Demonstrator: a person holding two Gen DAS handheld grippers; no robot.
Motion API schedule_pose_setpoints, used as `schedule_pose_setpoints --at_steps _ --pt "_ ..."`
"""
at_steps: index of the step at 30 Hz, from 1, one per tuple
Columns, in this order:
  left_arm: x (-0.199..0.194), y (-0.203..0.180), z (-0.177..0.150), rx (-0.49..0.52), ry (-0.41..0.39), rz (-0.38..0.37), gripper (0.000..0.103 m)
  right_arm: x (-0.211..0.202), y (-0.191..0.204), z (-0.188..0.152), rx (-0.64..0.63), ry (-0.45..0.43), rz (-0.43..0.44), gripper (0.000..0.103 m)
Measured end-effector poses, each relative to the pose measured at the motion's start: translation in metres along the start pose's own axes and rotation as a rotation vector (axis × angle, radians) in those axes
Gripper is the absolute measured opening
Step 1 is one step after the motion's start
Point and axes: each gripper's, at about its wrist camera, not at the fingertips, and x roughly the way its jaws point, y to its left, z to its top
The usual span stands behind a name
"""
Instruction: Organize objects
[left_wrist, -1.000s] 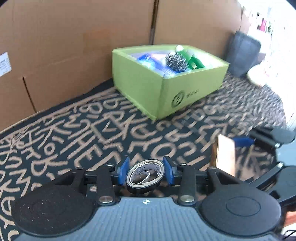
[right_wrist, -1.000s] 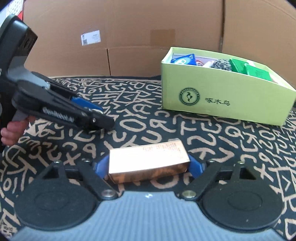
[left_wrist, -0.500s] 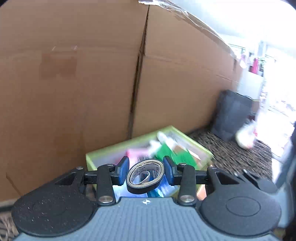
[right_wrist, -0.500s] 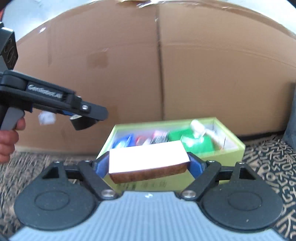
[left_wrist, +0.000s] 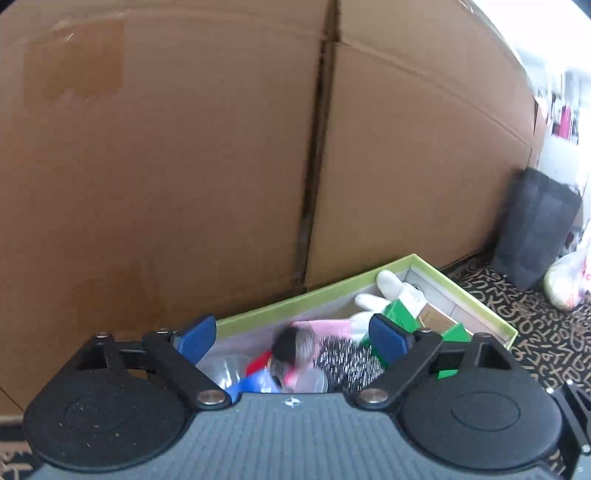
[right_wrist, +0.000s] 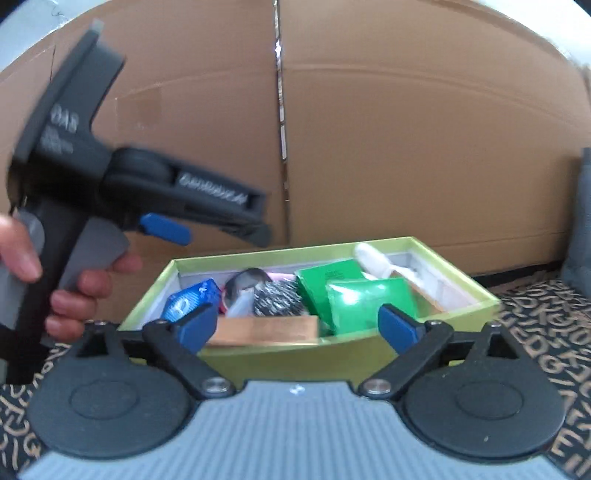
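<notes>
The left gripper (left_wrist: 291, 334) is held above the near left part of the green box (left_wrist: 476, 295), its blue fingers (left_wrist: 195, 338) spread wide with nothing between them. In the right wrist view this gripper (right_wrist: 207, 225) sits at the left, above the box's (right_wrist: 258, 356) left end, gripped by the person's hand (right_wrist: 74, 291).

Below the spread fingers, the tape roll (left_wrist: 293, 347) appears blurred inside the box among the other contents; in the right wrist view the roll (right_wrist: 245, 282) lies just left of the steel scourer (right_wrist: 277, 297).

The right gripper (right_wrist: 299, 326) is positioned at the near wall of the box, fingers (right_wrist: 400, 326) released and parted. The copper bar (right_wrist: 264, 330) lies inside the box along its near wall, between the parted fingers, its left end just beside the left pad. Green packets (right_wrist: 369, 299) occupy the box to the right of the scourer. The box stands on a patterned mat (right_wrist: 546, 332) in front of a cardboard wall (right_wrist: 406, 147).
</notes>
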Motion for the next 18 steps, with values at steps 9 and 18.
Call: schedule_pose_setpoints --at_steps 9,18 --pt "-0.039 0.005 -0.01 -0.085 -0.069 0.019 0.099 0.011 0.001 0.004 0.0 0.016 0.045 0.07" --pt "-0.115 -0.002 -0.04 -0.116 -0.111 0.091 0.103 -0.039 -0.002 -0.004 -0.027 0.052 0.062 0.103"
